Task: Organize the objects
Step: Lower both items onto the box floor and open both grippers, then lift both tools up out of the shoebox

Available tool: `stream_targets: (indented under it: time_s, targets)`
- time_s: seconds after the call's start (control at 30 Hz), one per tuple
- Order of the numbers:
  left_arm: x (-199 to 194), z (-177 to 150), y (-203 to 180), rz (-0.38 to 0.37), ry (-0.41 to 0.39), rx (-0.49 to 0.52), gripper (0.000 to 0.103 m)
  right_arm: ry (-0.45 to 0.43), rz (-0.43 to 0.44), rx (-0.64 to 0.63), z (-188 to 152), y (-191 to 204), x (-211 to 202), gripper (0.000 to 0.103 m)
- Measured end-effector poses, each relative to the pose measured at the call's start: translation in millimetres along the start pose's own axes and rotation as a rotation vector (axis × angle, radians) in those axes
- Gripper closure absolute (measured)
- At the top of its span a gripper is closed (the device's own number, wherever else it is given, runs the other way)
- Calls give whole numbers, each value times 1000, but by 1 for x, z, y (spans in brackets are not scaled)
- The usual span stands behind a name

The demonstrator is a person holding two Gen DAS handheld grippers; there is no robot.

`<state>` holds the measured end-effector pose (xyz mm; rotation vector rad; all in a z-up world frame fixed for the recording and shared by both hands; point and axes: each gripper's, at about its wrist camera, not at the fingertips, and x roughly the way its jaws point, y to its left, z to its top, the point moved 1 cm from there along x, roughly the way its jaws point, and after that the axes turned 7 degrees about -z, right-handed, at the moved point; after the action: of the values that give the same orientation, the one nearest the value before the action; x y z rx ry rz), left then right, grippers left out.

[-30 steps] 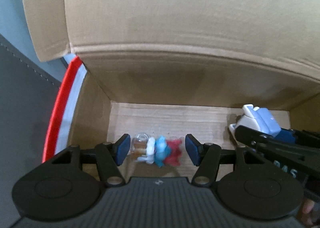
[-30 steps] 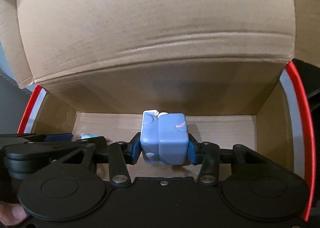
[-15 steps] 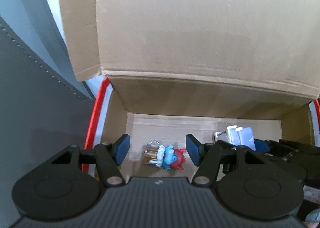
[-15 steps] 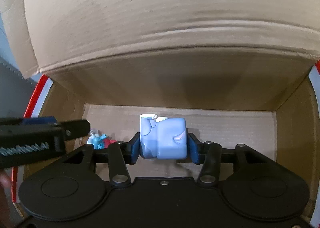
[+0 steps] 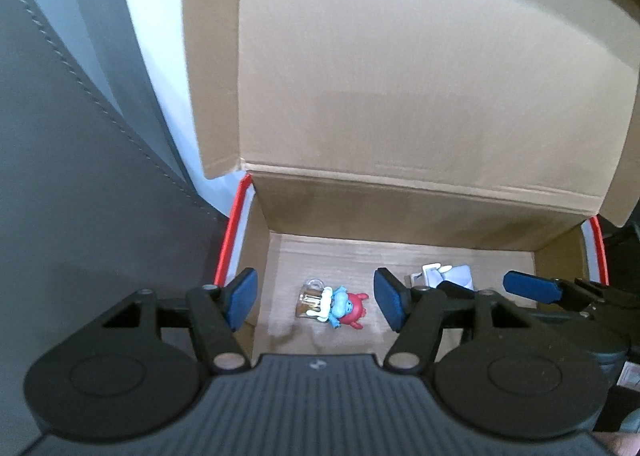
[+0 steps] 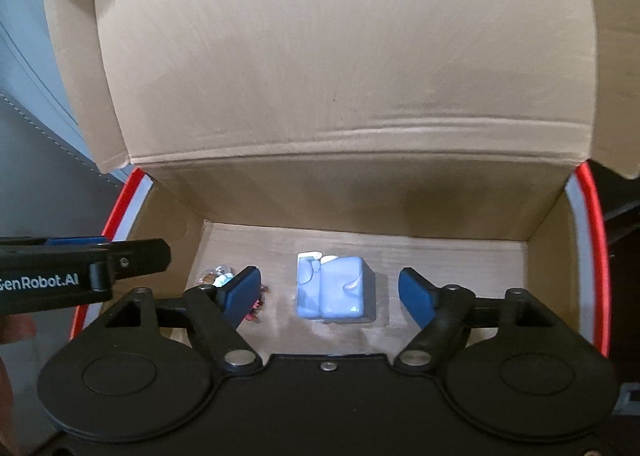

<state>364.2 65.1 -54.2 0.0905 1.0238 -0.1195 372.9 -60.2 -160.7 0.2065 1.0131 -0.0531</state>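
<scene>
An open cardboard box (image 5: 400, 200) (image 6: 360, 184) holds two toys on its floor. A small figure in blue, red and white with a clear part (image 5: 332, 302) lies at the left; in the right wrist view (image 6: 218, 276) it is mostly hidden behind a finger. A light blue cube-shaped toy (image 6: 334, 288) rests in the middle, and shows partly in the left wrist view (image 5: 444, 274). My left gripper (image 5: 316, 300) is open above the small figure. My right gripper (image 6: 330, 292) is open, with its fingers on either side of the cube toy and apart from it.
The box lid (image 6: 340, 48) stands upright behind the floor. The box rim has red and white edges (image 6: 120, 208). A dark grey stitched surface (image 5: 72, 184) lies left of the box. My left gripper's arm (image 6: 80, 264) reaches in at the left.
My right gripper has opened and let go of the blue cube toy, which now rests on the box floor. Both grippers have lifted back from the box floor.
</scene>
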Motion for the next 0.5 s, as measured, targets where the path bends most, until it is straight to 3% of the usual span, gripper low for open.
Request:
stream_targets:
  time_s: [0.2,0.5]
  targets:
    - [-18,-5,4,-4,-28,-10,31,-36,10,-17,0,0,-24,21]
    - [-49,-11,11,-3,-84,-16,18,-72,8,-45,-6,-3,-52,20]
